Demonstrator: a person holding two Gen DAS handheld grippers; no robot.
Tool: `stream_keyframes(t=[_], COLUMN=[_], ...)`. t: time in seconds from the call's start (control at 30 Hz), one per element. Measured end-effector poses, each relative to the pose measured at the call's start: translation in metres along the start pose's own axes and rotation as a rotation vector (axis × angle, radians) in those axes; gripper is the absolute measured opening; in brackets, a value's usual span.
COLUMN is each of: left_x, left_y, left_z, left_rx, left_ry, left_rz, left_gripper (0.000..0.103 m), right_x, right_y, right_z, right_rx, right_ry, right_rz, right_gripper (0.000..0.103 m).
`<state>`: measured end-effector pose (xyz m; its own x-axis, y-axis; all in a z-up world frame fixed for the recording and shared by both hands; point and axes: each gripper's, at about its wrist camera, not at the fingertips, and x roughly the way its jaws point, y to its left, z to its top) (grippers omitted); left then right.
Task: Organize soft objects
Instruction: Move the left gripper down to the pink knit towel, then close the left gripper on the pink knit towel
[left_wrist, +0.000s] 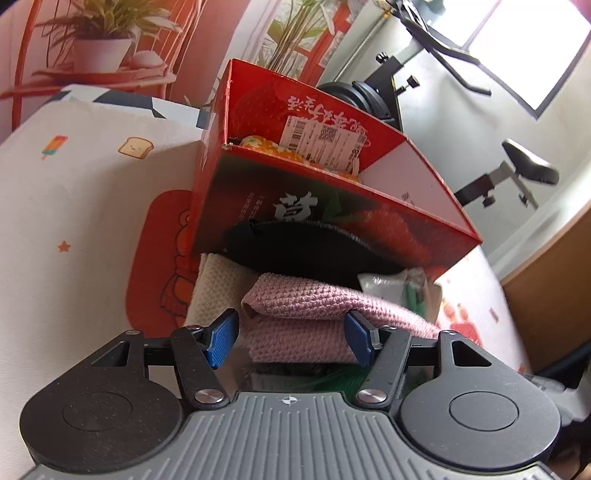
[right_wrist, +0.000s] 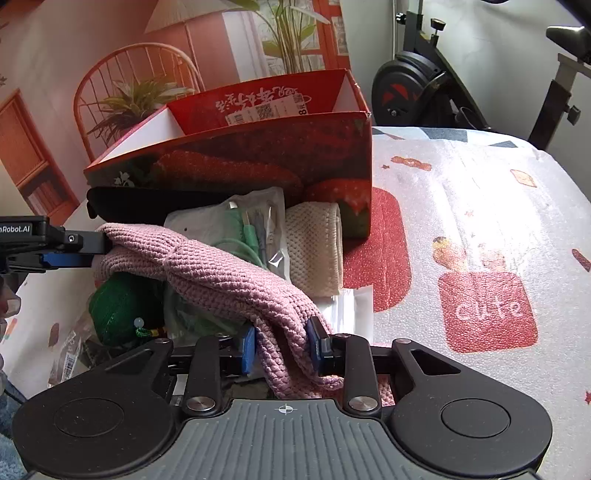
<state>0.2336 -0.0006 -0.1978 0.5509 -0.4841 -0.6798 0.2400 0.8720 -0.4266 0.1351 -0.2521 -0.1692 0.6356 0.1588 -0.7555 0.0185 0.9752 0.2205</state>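
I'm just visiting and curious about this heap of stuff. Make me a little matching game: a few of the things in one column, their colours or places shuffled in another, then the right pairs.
Things
1. knitted cloth
2. folded towel
3. cardboard box
4. mesh bundle

Descriptions
A. green, lying under the knitted cloth
B. red, printed with strawberries, standing behind the pile
C. pink, held between the pads of both grippers
D. cream, lying against the front of the box

Pairs: 1-C, 2-D, 3-B, 4-A
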Motion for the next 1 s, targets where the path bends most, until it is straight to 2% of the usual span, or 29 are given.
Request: stream_keyframes(t=[0.23,0.37,0.5,0.67,0.87,0.9,0.97,1.0], left_x=[0.004,0.0,-0.003,-0.002,0.004,0.005,0.004,0.003], left_y=[0.001,-0.005,-0.005,-0.003,-0.009,-0.01,-0.01,-0.009], left_z=[0.008,0.007,0.007,0.006,-0.003,-0.004,-0.006,-0.007], left_rx=[-0.094,-0.051,-0.051,-0.043,0.015,0.022,0.03,0.033], left_ry=[-0.015,-0.033,-0.039,-0.037,-0.012,-0.012,-0.017,-0.024], left_rz=[-0.062,-0.062,-0.078,-0.069,-0.039,-0.036,-0.024,0.005], left_gripper=[0.066,0.069,0.07,0.07,0.069,0.067,0.052,0.037], right_x=[-0.002,-0.005,-0.005,-0.005,-0.003,-0.003,-0.003,-0.003], right_y=[-0.001,-0.004,-0.008,-0.009,-0.012,-0.011,-0.012,-0.012], right_z=[-0.001,-0.001,-0.001,-0.001,-0.002,-0.002,-0.003,-0.003], right_rx=[0.003,0.012,0.025,0.038,0.053,0.054,0.057,0.059], right_ry=[-0.015,-0.029,-0.04,-0.052,-0.054,-0.055,-0.059,-0.062], right_rz=[-0.006,-0.023,-0.035,-0.05,-0.056,-0.058,-0.058,-0.059], right_gripper=[0.025,0.025,0.025,0.025,0.025,0.025,0.025,0.026])
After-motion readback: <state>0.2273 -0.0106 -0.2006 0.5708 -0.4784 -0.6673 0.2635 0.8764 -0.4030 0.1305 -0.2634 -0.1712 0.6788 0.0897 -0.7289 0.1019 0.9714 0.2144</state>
